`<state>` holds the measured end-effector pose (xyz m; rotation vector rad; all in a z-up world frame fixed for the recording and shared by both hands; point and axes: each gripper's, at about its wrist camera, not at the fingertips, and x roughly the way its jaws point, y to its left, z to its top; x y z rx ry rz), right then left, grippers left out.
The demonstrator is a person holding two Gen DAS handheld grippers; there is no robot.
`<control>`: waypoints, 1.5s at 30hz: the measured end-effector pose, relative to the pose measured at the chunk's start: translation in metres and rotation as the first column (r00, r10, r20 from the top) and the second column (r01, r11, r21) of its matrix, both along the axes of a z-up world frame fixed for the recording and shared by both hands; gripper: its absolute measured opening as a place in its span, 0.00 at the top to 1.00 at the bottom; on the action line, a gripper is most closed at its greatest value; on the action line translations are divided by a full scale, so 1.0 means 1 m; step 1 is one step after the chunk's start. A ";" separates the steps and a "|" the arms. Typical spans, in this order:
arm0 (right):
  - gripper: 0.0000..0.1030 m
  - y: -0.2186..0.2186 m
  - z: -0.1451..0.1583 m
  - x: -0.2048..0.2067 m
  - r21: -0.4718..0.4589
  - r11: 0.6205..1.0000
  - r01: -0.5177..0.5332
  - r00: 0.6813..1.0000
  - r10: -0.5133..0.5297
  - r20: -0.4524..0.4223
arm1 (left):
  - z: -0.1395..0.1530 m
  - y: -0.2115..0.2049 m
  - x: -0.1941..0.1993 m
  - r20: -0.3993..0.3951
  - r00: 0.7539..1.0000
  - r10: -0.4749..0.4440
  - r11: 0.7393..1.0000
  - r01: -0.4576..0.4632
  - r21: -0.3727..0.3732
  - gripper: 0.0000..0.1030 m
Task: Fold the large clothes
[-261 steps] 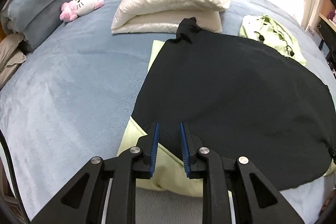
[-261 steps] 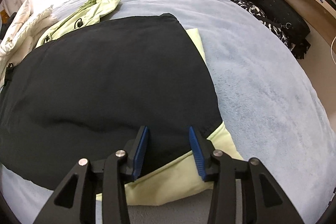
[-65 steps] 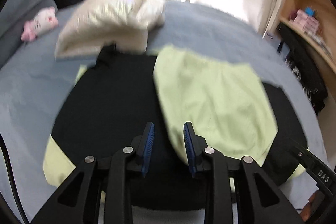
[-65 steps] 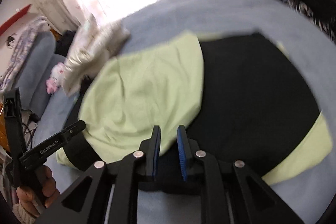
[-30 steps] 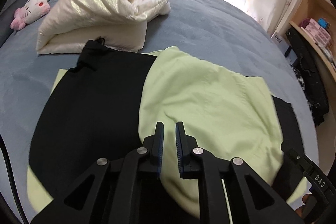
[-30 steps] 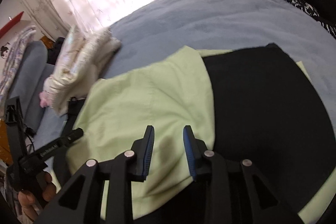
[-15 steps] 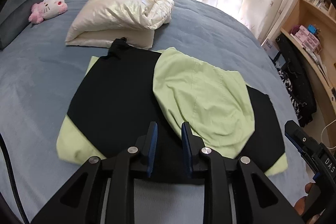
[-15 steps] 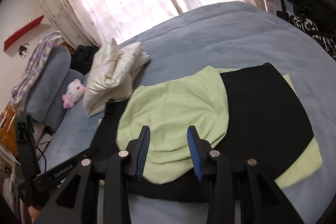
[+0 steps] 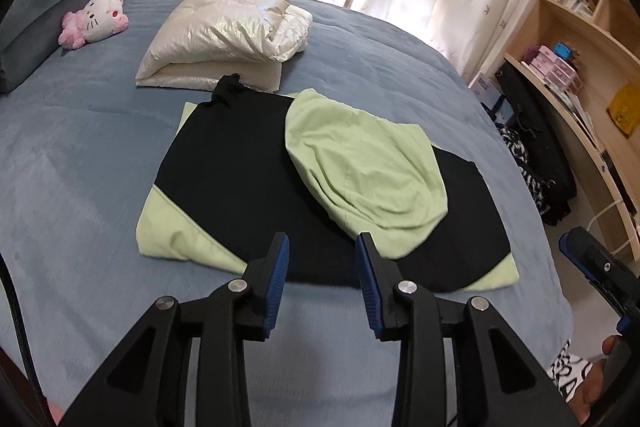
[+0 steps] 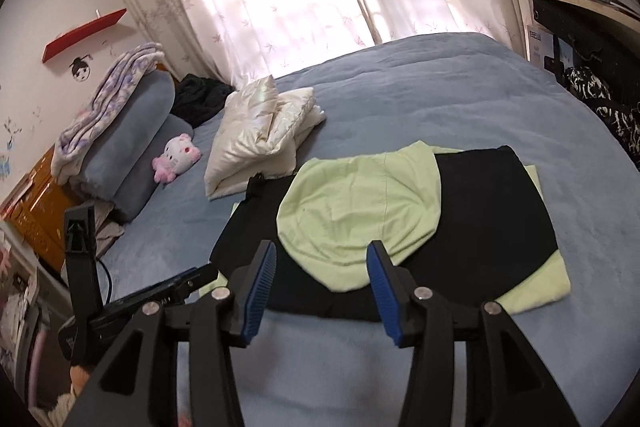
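The jacket, black with pale green panels, lies folded flat on the blue bed in the left wrist view, its green hood turned down over the black back, a cream folded quilt just beyond its collar and a pink-and-white plush toy well apart to the left. The left hand-held gripper hangs above the near hem with its jaws opening and nothing between them. At the right edge the other tool and part of a hand show (any lettering there is out of frame), and wooden shelves carry books and small boxes too small to read. The right wrist view shows the same jacket and hood, the right hand-held gripper opening and empty above the hem. Only this view shows the red wall shelf and the patterned blanket; writing on the left tool's body is too blurred to read.
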<state>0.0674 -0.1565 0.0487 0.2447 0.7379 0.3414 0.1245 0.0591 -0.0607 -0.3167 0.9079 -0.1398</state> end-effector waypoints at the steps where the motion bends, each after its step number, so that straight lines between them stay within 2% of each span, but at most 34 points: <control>1: 0.54 0.000 0.000 -0.005 -0.004 1.000 -0.004 1.000 0.004 -0.013 | 0.001 0.001 -0.003 -0.002 1.000 -0.003 1.000 0.003 -0.002 0.67; 5: 0.54 -0.002 0.006 -0.022 -0.021 1.000 -0.021 0.998 0.019 -0.055 | 0.001 0.008 -0.020 -0.002 1.000 -0.011 0.999 0.011 -0.031 0.61; 9: 0.53 -0.009 0.021 -0.046 -0.043 0.999 -0.026 0.999 0.025 -0.023 | -0.009 0.008 -0.024 -0.015 1.000 -0.026 0.998 0.025 -0.055 0.58; 13: 0.49 -0.011 0.021 -0.053 -0.063 0.998 -0.004 1.000 0.004 0.003 | -0.033 0.008 -0.019 -0.077 0.996 -0.041 0.993 0.032 -0.112 0.57; 16: 0.49 -0.008 0.006 -0.044 -0.054 0.998 -0.009 0.999 0.007 -0.039 | -0.055 0.012 -0.015 -0.128 0.991 -0.044 0.984 0.021 -0.176 0.55; 19: 0.49 -0.001 -0.016 -0.030 -0.070 0.997 -0.012 0.996 0.006 -0.089 | -0.083 0.020 -0.008 -0.192 0.981 -0.033 0.970 -0.015 -0.244 0.55; 23: 0.49 0.007 -0.045 -0.013 -0.045 0.999 -0.024 0.988 0.017 -0.153 | -0.111 0.027 0.002 -0.251 0.968 -0.012 0.948 -0.069 -0.311 0.54; 28: 0.49 0.015 -0.068 0.001 -0.038 0.998 -0.049 0.982 0.041 -0.184 | -0.141 0.034 0.016 -0.270 0.962 0.034 0.911 -0.141 -0.387 0.50; 32: 0.49 0.022 -0.079 0.015 -0.046 0.997 -0.058 0.979 0.048 -0.199 | -0.157 0.042 0.034 -0.224 0.969 0.108 0.876 -0.199 -0.439 0.50; 36: 0.49 0.027 -0.088 0.030 -0.046 0.997 -0.066 0.976 0.055 -0.212 | -0.163 0.048 0.058 -0.186 0.966 0.180 0.854 -0.247 -0.458 0.50; 40: 0.49 0.035 -0.094 0.046 -0.056 0.996 -0.076 0.976 0.063 -0.207 | -0.163 0.049 0.080 -0.130 0.960 0.246 0.864 -0.278 -0.419 0.51; 43: 0.49 0.041 -0.097 0.060 -0.079 0.994 -0.080 0.977 0.063 -0.204 | -0.158 0.045 0.090 -0.076 0.951 0.300 0.891 -0.308 -0.333 0.67; 45: 0.49 0.046 -0.099 0.073 -0.111 0.991 -0.078 0.980 0.056 -0.190 | -0.153 0.047 0.090 -0.045 0.944 0.327 0.899 -0.325 -0.293 0.82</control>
